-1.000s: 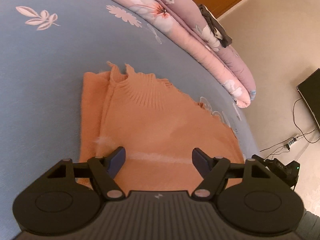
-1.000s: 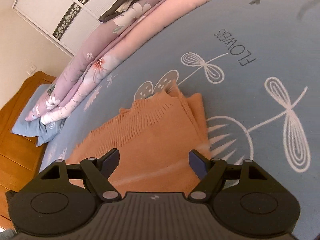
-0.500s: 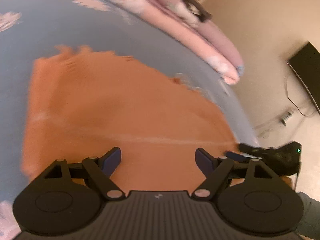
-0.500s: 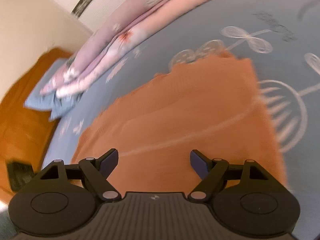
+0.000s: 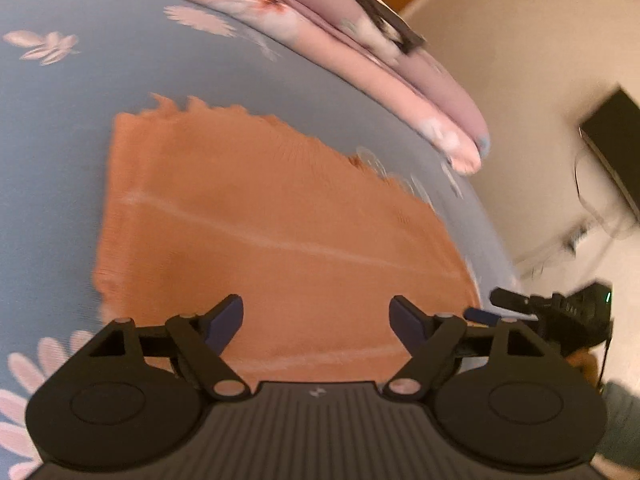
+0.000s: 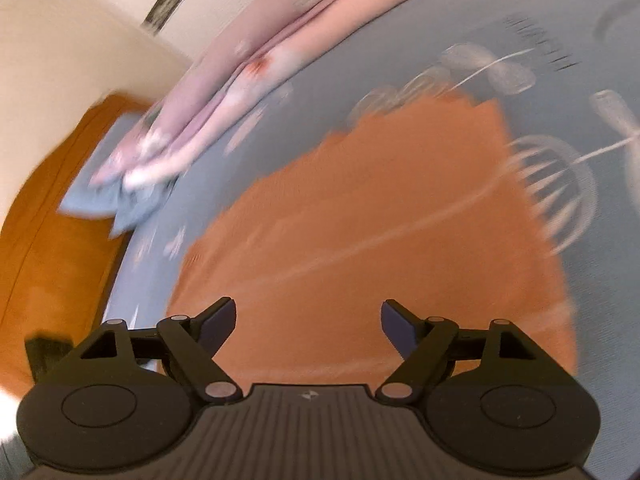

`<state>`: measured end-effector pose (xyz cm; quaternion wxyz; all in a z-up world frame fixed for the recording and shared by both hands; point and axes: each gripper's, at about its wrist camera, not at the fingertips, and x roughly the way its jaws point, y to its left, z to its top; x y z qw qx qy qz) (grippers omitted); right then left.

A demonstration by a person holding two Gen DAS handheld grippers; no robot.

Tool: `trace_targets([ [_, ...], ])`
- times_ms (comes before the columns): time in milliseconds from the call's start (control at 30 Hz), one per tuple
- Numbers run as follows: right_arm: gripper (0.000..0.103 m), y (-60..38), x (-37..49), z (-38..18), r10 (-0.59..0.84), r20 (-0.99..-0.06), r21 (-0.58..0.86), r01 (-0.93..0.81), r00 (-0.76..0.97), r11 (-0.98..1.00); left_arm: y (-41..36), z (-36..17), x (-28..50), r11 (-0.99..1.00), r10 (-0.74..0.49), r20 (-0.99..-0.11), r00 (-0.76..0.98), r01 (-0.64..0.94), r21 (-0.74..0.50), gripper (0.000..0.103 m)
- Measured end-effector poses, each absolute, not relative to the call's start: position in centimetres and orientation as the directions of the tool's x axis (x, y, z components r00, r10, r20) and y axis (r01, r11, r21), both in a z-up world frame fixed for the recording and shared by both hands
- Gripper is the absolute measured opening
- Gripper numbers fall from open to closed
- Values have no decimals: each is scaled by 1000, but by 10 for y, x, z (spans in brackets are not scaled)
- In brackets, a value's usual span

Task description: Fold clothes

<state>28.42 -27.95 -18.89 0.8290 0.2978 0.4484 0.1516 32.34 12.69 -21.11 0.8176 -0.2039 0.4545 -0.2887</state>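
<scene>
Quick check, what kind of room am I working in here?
Almost certainly a bedroom. The orange sweater lies on a bed with a blue flower-print sheet, a rolled pink quilt sits along its far side, and a wooden headboard with a blue pillow shows in the right wrist view.

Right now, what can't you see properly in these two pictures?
- Orange sweater: its near edge is hidden behind the left gripper in the left wrist view, and behind the right gripper in the right wrist view.
- Dark letters on the blue bedsheet: too blurred to read, right wrist view.
- Dark thing on the folded quilt: blurred, left wrist view.
</scene>
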Motion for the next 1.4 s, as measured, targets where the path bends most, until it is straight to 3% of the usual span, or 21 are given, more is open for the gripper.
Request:
trace_targets([
  [133,83,-269,273,-212,496,-720,580,27,486,814,135,-233,314,776,-623,-659,422,227,-588,80],
  [433,84,-289,255,-201,521,-716,613,62,465,787,153,-214,285,810,-568,-673,474,173,-561,80],
  [533,84,-287,251,-194,536,-713,616,37,453,787,145,-215,280,898,-436,-749,499,187,-399,79],
  [633,84,-288,249,-191,547,-716,622,41,433,782,154,-212,271,909,-388,-753,531,85,-409,78],
  [700,84,-287,247,-188,558,-718,629,44,417,776,151,-201,261,934,-323,-748,579,66,-352,78],
  [900,84,-273,238,-177,586,-729,627,2,354,779,131,-193,246,963,-213,-766,607,265,-58,80],
  [1067,84,-246,236,-168,597,-747,611,-54,291,790,136,-206,245,889,-206,-814,543,452,76,80],
  [1400,84,-159,251,-151,560,-809,538,-159,179,828,181,-217,272,658,-516,-787,339,745,-111,79],
])
